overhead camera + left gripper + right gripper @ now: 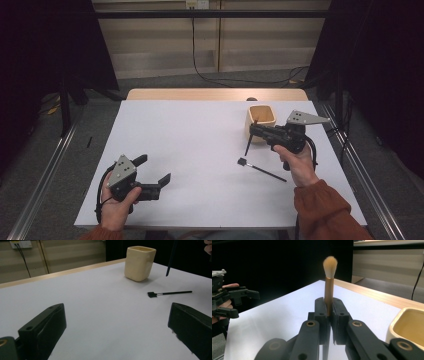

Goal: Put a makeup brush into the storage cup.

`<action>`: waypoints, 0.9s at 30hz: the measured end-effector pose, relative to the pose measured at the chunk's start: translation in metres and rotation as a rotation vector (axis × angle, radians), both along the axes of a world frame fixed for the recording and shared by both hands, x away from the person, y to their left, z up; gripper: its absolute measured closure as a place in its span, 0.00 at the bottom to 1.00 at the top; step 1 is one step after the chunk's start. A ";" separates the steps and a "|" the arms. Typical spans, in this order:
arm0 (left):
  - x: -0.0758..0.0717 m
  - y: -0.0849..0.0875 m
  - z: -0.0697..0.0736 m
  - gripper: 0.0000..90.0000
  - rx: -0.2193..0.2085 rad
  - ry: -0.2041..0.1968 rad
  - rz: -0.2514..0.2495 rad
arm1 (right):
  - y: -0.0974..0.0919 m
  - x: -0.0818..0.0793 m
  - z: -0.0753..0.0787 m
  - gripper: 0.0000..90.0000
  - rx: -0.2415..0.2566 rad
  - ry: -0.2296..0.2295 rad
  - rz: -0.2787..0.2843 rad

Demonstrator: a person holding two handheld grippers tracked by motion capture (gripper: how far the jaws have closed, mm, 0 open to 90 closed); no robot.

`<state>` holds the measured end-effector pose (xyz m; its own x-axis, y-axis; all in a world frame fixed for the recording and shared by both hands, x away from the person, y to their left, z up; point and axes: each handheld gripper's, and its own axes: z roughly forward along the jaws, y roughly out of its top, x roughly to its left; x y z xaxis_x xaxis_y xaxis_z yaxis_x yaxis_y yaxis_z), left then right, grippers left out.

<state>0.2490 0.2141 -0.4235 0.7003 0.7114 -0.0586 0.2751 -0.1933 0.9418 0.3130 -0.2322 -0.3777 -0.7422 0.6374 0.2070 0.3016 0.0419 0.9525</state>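
Observation:
My right gripper [255, 130] [329, 315] is shut on a makeup brush [329, 287] with a gold ferrule and tan bristles. Its dark handle [248, 146] [172, 257] hangs down toward the table, just in front of a cream square cup [261, 116] [139, 263] [409, 326]. A second, thin black brush [262, 170] [171, 293] with a flat dark head lies on the white table [200, 140], below that gripper. My left gripper [152, 172] [117, 332] hovers at the near left with its jaws wide open and nothing between them; the right gripper view also shows this left gripper [234, 302].
The table's wooden far edge [215, 94] runs behind the cup. Metal rails [40, 185] flank the table on the floor. A cable [200, 70] hangs down the back wall.

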 end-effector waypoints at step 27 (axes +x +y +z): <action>-0.013 0.005 -0.002 0.02 0.002 -0.014 0.010 | -0.033 0.027 0.040 0.93 0.010 -0.052 -0.127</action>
<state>0.2359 0.2191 -0.4254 0.6940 0.7184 -0.0475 0.2638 -0.1924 0.9452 0.3398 -0.2650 -0.3380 -0.6657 0.7249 0.1771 0.2536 -0.0034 0.9673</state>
